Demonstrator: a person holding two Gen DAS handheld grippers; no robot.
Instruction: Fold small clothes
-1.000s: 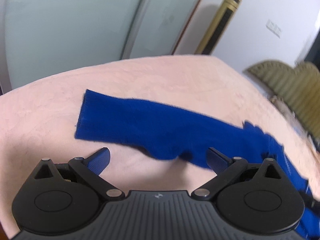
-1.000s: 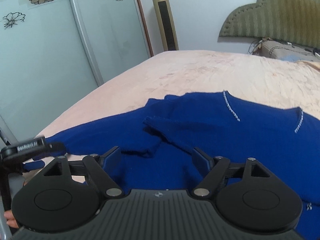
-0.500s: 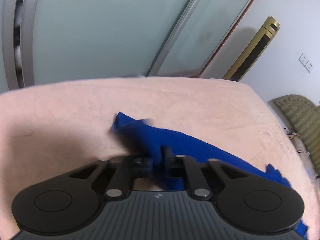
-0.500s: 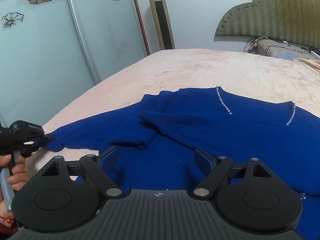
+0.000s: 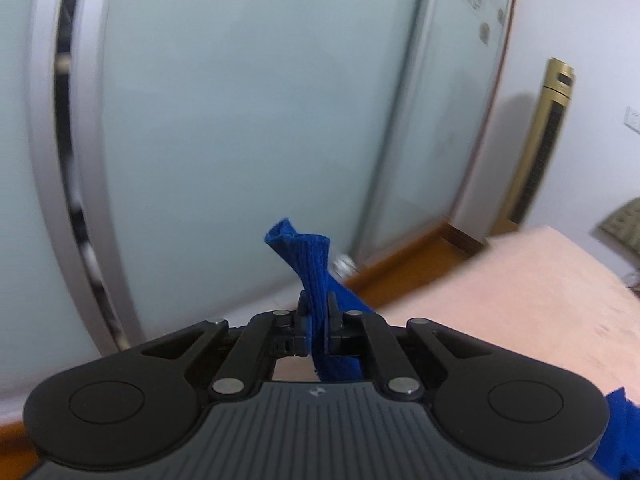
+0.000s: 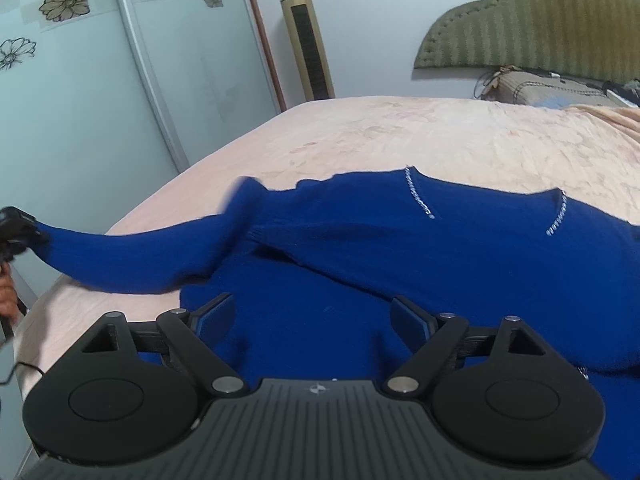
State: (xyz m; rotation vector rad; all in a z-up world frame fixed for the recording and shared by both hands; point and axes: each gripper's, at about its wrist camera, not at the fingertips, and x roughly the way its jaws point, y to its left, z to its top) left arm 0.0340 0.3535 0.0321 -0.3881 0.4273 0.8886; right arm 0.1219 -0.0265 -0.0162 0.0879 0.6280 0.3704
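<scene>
A blue knit sweater (image 6: 460,256) with two silver bead lines lies on the pink bed (image 6: 400,136). My left gripper (image 5: 317,307) is shut on the sweater's sleeve cuff (image 5: 310,256), which sticks up between the fingers, lifted off the bed. In the right wrist view the left gripper (image 6: 16,232) shows at the far left, holding the sleeve (image 6: 132,260) stretched out above the bed edge. My right gripper (image 6: 312,314) is open and empty, just above the sweater's body.
Frosted sliding wardrobe doors (image 5: 240,120) stand close beyond the bed's edge. A gold tower fan (image 6: 306,40) stands by the wall. A green padded headboard (image 6: 532,20) and a pillow (image 6: 552,88) are at the far right.
My left gripper closed on the sleeve cuff and lifted it off the bed, pulling the sleeve out to the left. The right gripper stayed open, shifting slightly closer over the sweater.
</scene>
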